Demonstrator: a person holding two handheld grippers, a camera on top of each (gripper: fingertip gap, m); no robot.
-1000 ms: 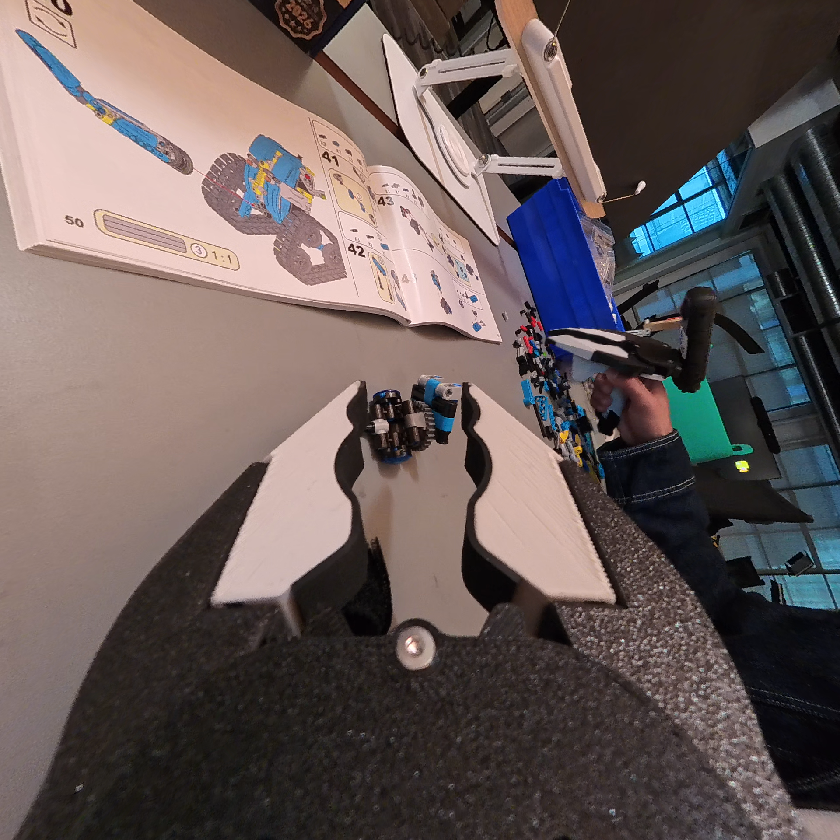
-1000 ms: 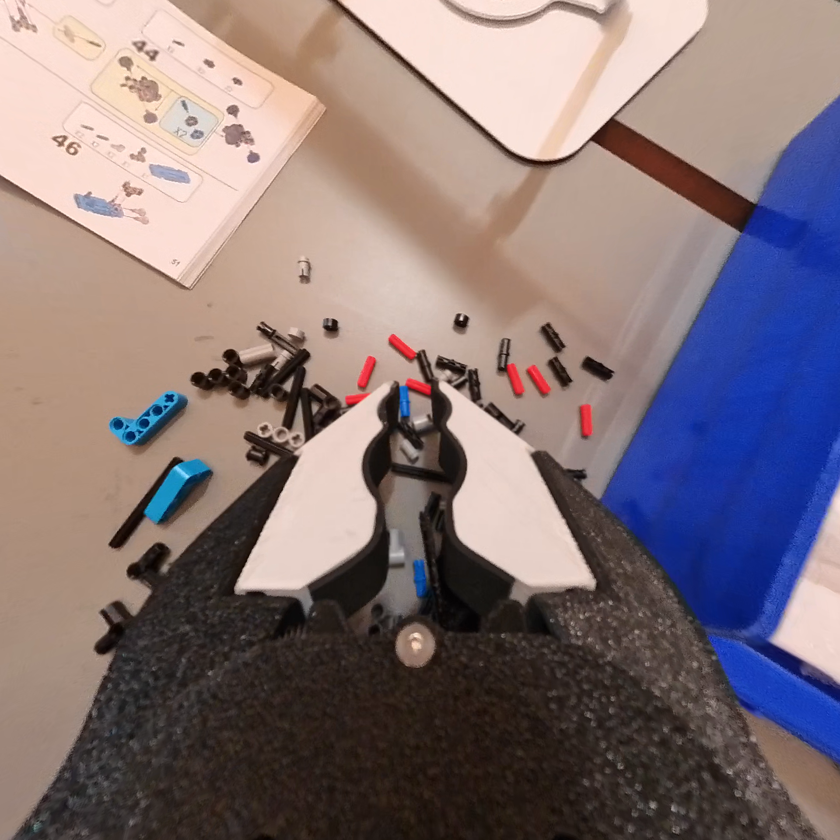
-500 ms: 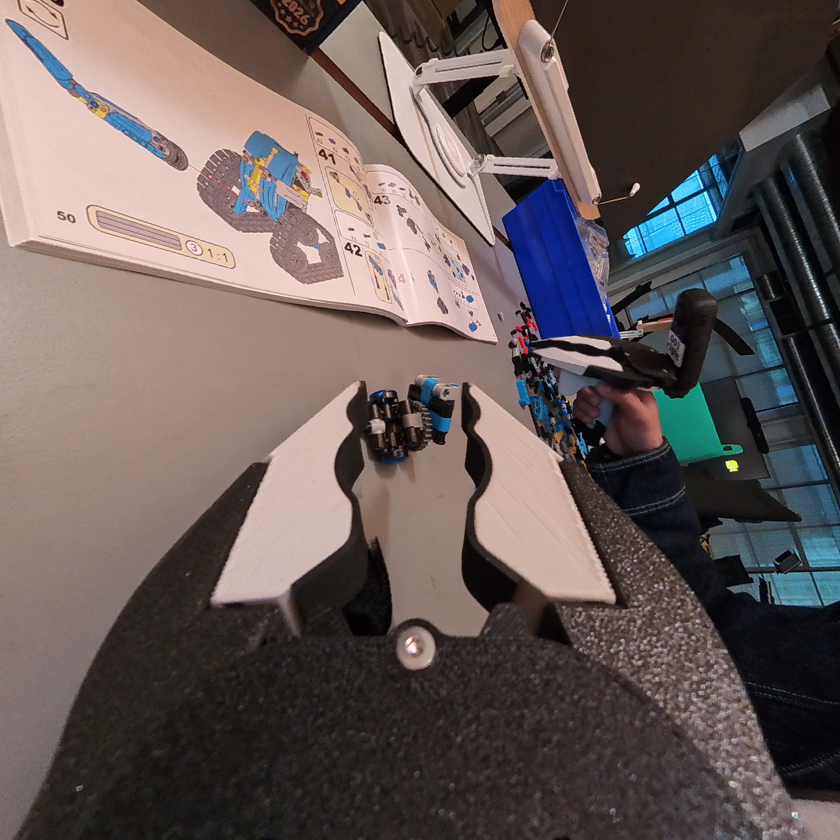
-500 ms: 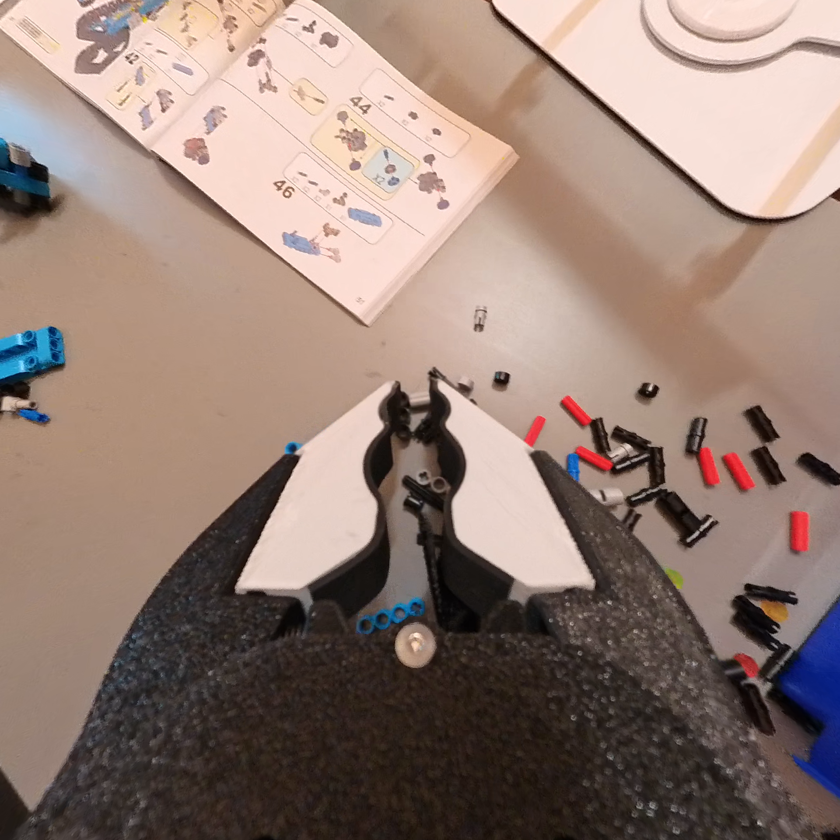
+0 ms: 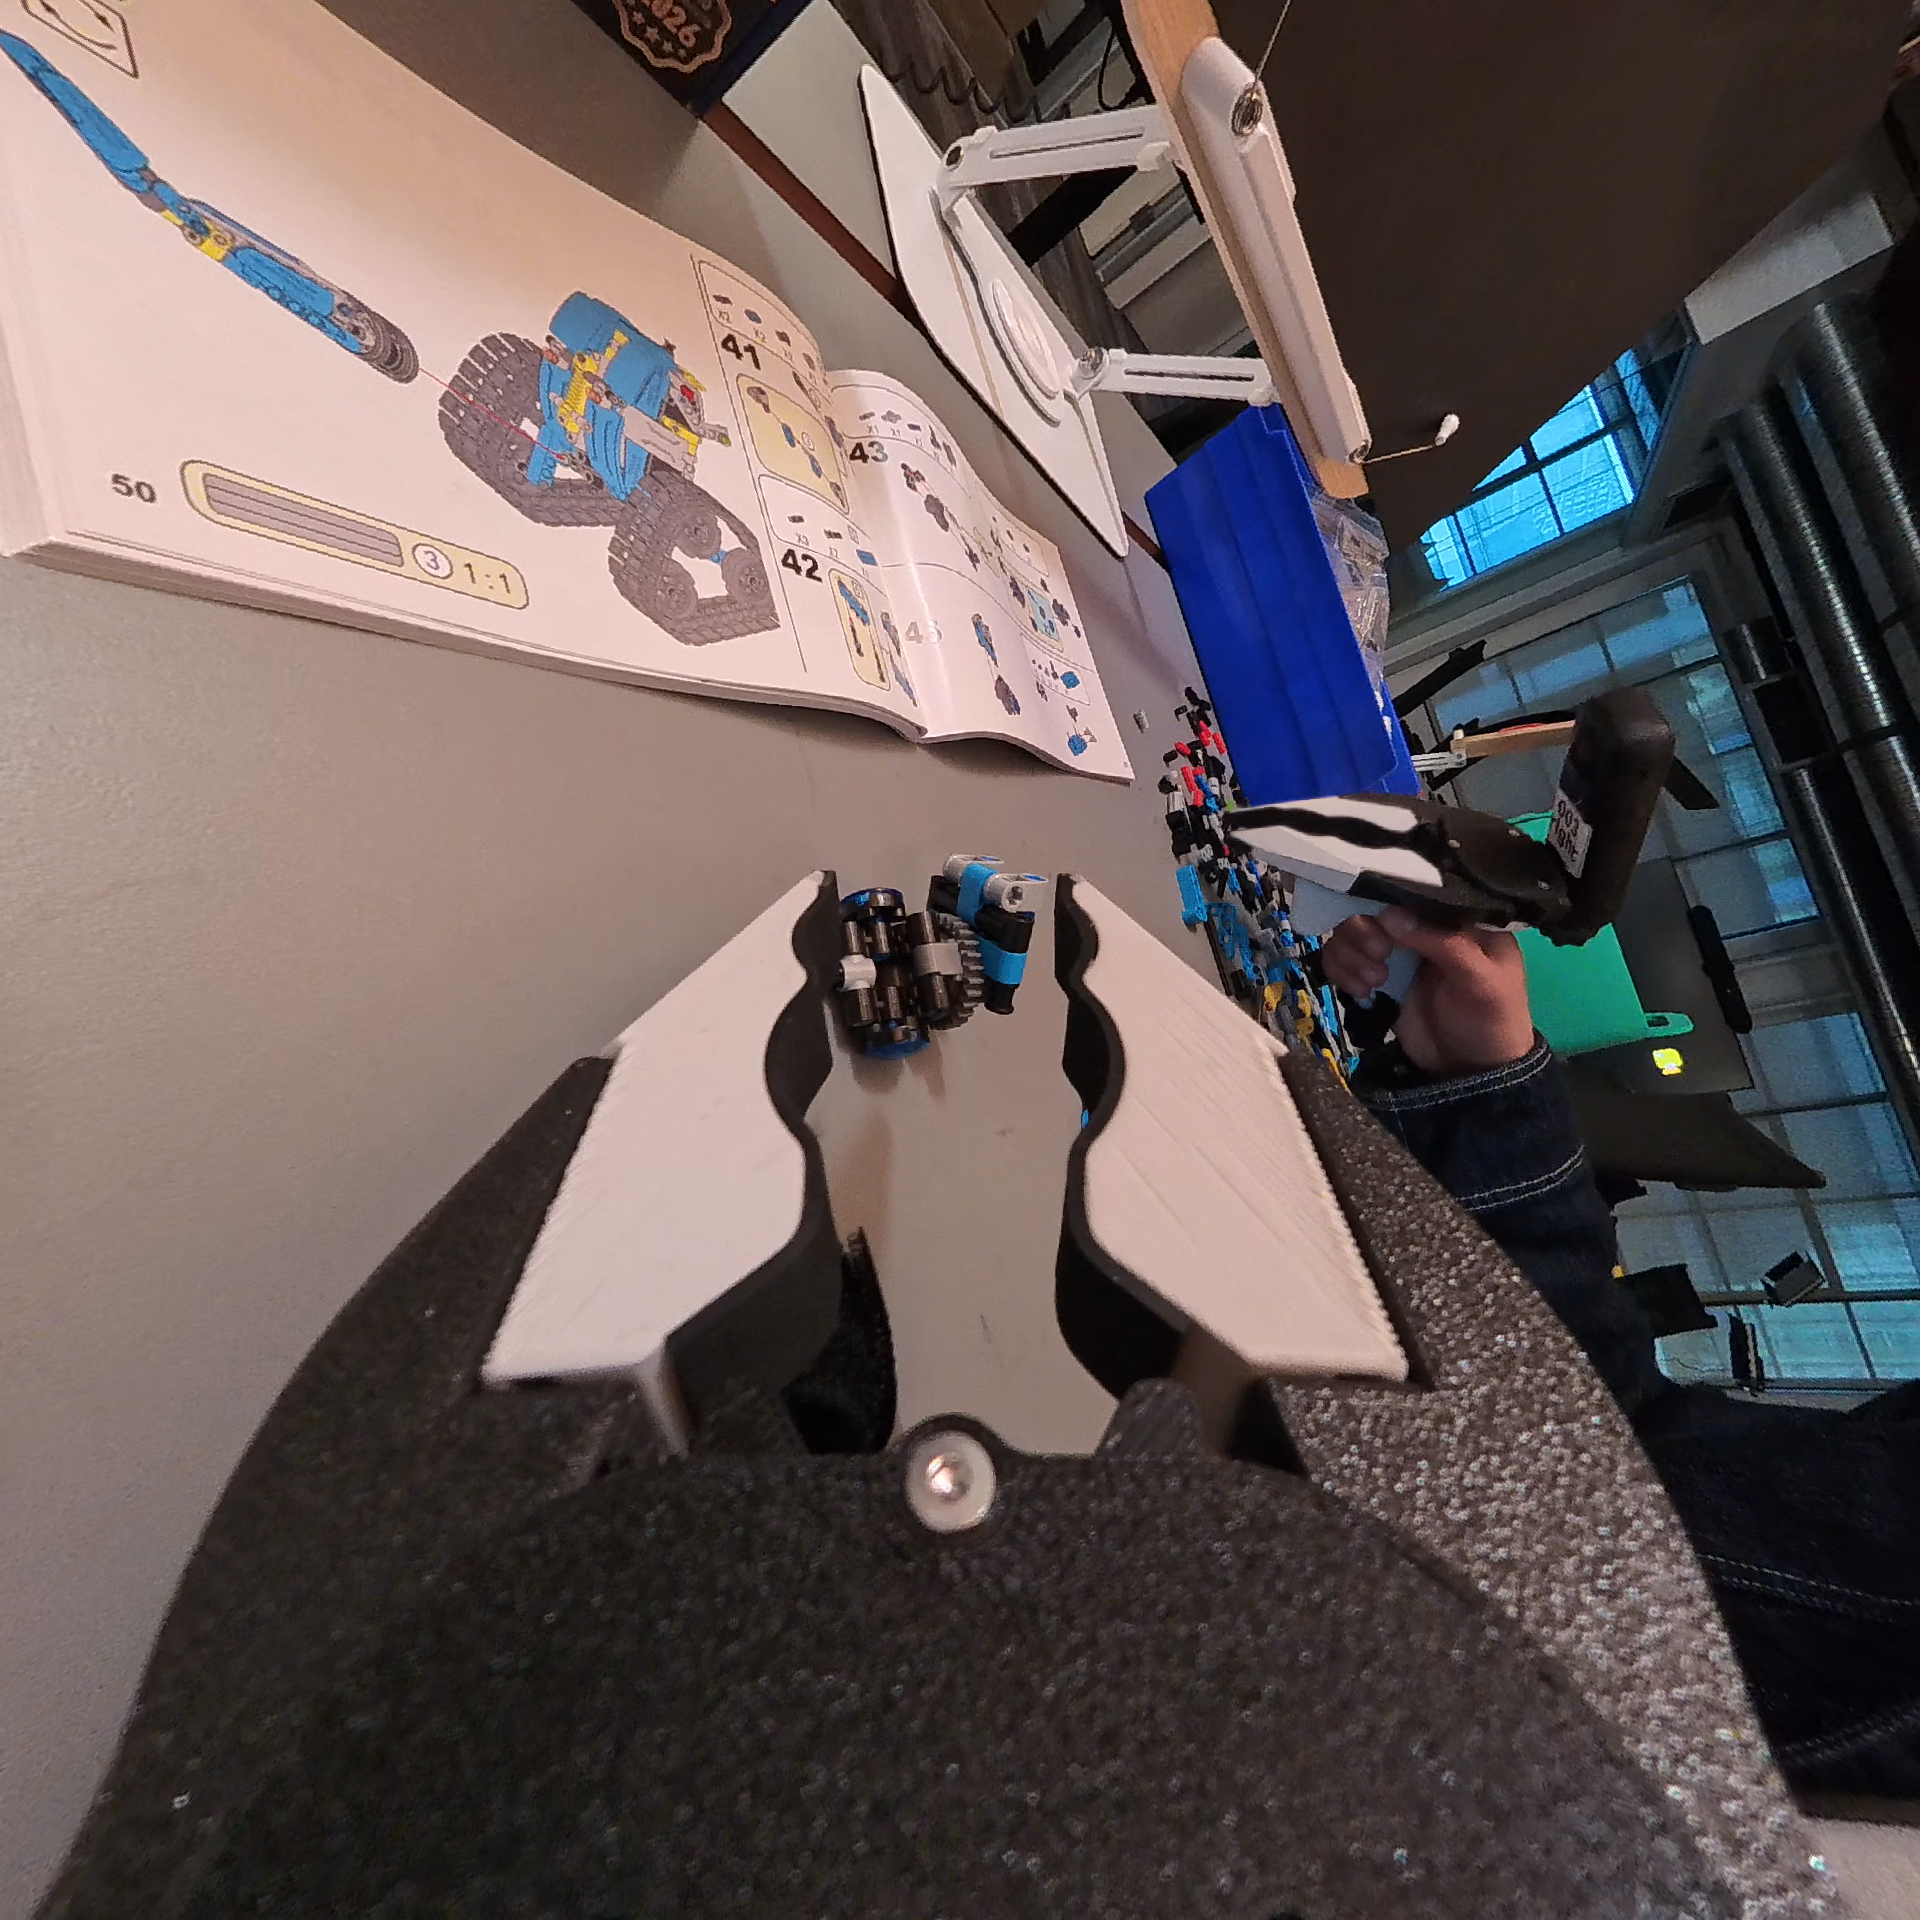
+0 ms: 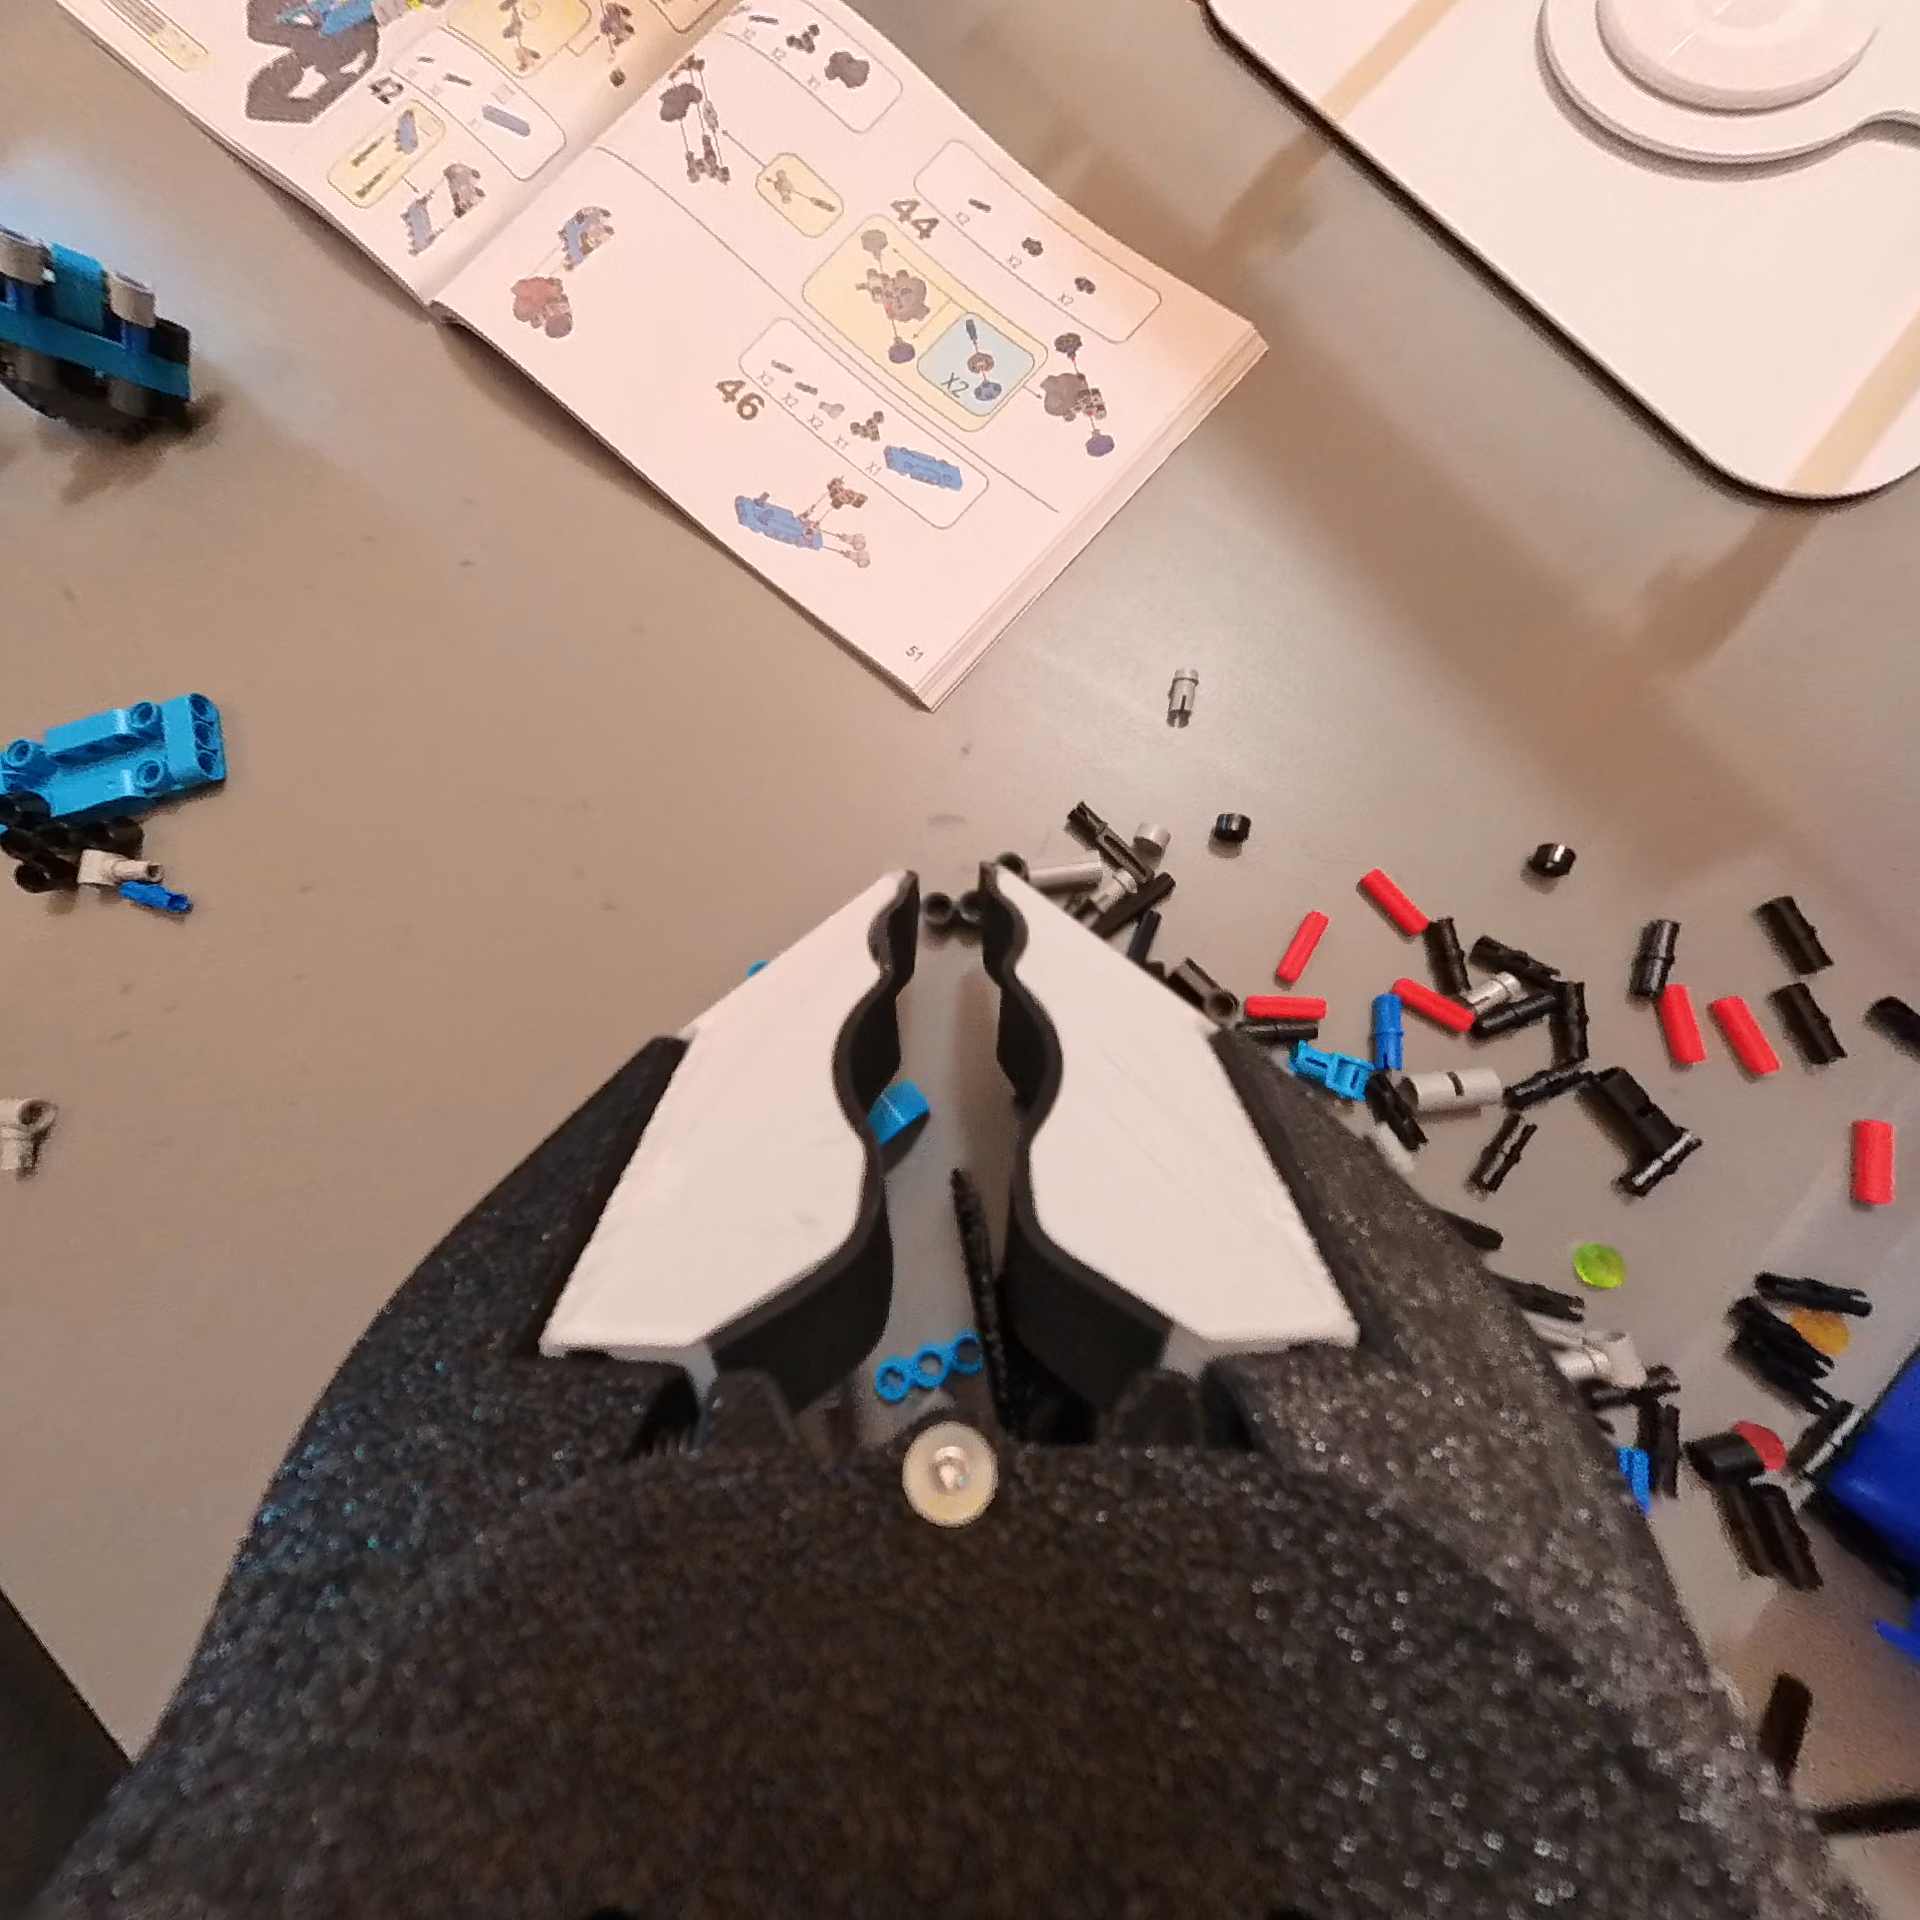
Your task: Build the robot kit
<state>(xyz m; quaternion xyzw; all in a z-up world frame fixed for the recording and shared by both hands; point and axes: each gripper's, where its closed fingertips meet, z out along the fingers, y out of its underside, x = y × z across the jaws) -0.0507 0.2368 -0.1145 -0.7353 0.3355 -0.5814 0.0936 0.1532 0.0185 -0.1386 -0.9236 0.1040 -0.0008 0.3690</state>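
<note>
- Your left gripper (image 5: 940, 894) lies low over the grey table (image 5: 312, 935), jaws spread wide and released, holding nothing
- A small black-and-blue brick assembly (image 5: 930, 961) sits on the table between its fingertips; whether either finger touches it cannot be told
- An open instruction booklet (image 5: 468, 416) lies flat just beyond that assembly
- Your right gripper (image 6: 948, 894) hangs above the table with its jaws nearly closed; a small dark grey piece (image 6: 954, 910) shows in the narrow gap at the tips, but you cannot tell whether it is gripped or lying on the table below
- Loose black, red and grey pins (image 6: 1507, 1018) are scattered to the right of that gripper
- A blue brick piece (image 6: 114, 753) lies well apart to its left
- A blue bin (image 5: 1268, 613) stands beyond the scattered pins, near a white stand base (image 6: 1662, 208)
- In the left wrist view your hand (image 5: 1455, 987) holds the right gripper above the pins
</note>
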